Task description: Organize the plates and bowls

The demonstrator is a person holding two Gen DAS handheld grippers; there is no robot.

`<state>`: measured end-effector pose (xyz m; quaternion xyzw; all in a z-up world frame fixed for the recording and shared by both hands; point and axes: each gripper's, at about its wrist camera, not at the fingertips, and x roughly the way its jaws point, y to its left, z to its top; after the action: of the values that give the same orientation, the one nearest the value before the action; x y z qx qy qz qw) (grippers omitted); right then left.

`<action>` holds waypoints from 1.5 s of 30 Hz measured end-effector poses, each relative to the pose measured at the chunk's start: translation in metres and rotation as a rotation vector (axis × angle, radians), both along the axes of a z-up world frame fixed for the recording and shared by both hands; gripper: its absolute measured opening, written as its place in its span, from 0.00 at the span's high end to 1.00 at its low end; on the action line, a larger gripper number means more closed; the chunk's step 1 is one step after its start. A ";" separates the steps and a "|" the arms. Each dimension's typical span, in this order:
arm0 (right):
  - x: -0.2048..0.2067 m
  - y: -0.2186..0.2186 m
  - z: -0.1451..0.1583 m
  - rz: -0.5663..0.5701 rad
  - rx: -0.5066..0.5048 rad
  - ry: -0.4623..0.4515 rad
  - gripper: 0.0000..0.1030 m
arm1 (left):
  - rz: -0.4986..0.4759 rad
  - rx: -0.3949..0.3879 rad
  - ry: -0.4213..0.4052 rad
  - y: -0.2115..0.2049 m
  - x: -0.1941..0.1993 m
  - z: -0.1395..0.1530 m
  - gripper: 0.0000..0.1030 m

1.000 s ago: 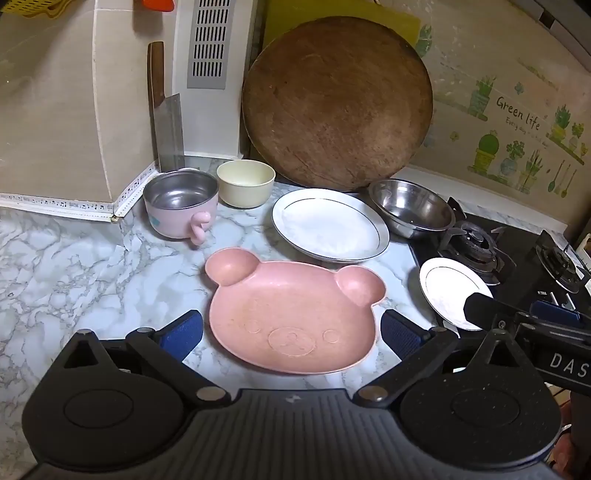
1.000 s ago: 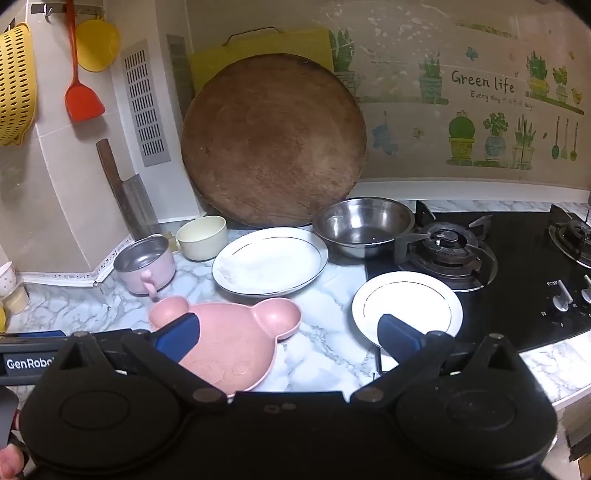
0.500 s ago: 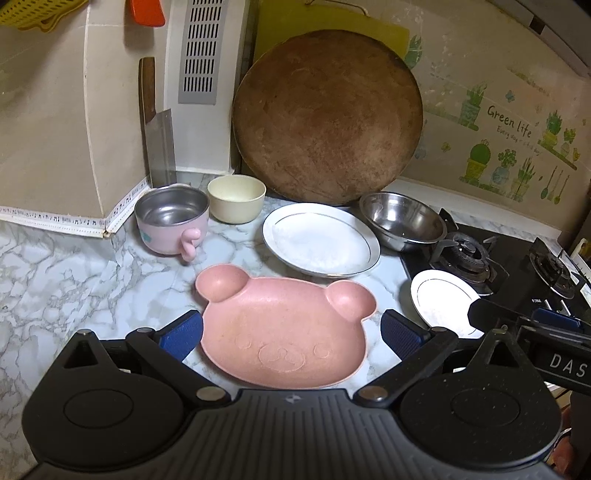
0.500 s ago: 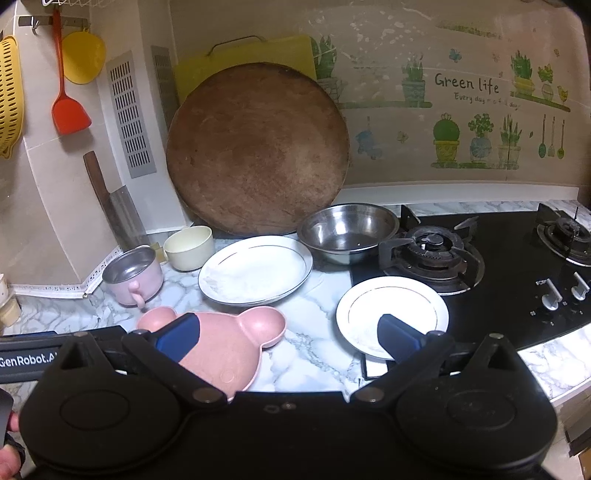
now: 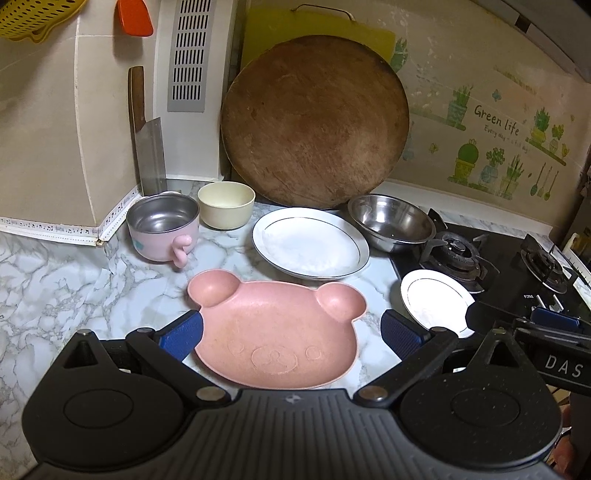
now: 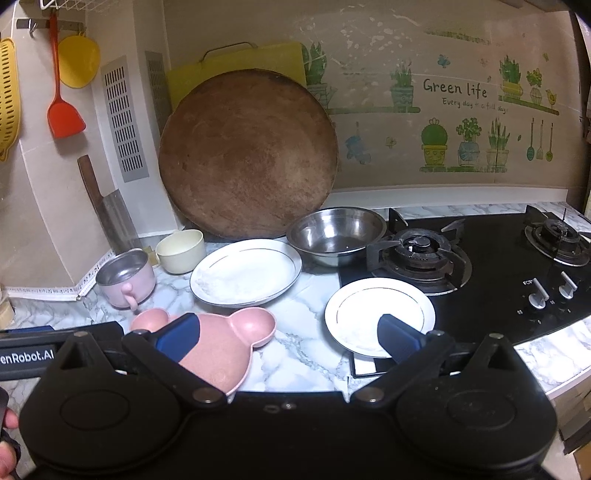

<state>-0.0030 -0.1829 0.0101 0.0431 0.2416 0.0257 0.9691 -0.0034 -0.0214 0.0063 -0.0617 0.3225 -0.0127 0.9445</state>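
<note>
Down low over the marble bench (image 5: 55, 295), the left tongs (image 5: 291, 332) hang with their blue pads spread wide, one on each side of the pink bear-shaped plate (image 5: 277, 332), gripping nothing. That plate lies near the front edge of the bench with bare marble to its left and a narrow strip free between it and the large white plate (image 5: 310, 242) behind it. The right tongs (image 6: 288, 332) are likewise apart and empty; their right pad overlaps the near rim of the small white plate (image 6: 376, 310), though contact cannot be judged. This small plate sits across the edge of the black gas hob (image 6: 480, 288), partly on marble and partly on glass.

At the back, the stainless steel bowl (image 5: 391, 221) stands just beside the large plate and close to the burner (image 5: 456, 254). The cream bowl (image 5: 226, 205) and the pink cup with a steel liner (image 5: 162, 230) stand side by side in the left corner. All the bowls and plates look empty, though the white ones show a pale glare that hides any residue.

A round wooden board (image 5: 314, 122) leans on the wall, covering most of a yellow cutting board (image 5: 317, 24). A cleaver (image 5: 147, 147) leans behind the cup, its lower end hidden. In the right wrist view the left tongs cover part of the bear plate, and a fingertip (image 6: 9, 421) shows at the left edge.
</note>
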 end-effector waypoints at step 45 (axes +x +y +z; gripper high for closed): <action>0.009 0.001 0.019 -0.032 0.045 0.117 0.03 | -0.089 -0.028 0.051 0.013 0.024 0.015 0.00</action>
<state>0.0061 -0.1816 0.0291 0.0702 0.2963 0.0132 0.9524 0.0205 -0.0081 0.0211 -0.0607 0.3489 -0.0576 0.9334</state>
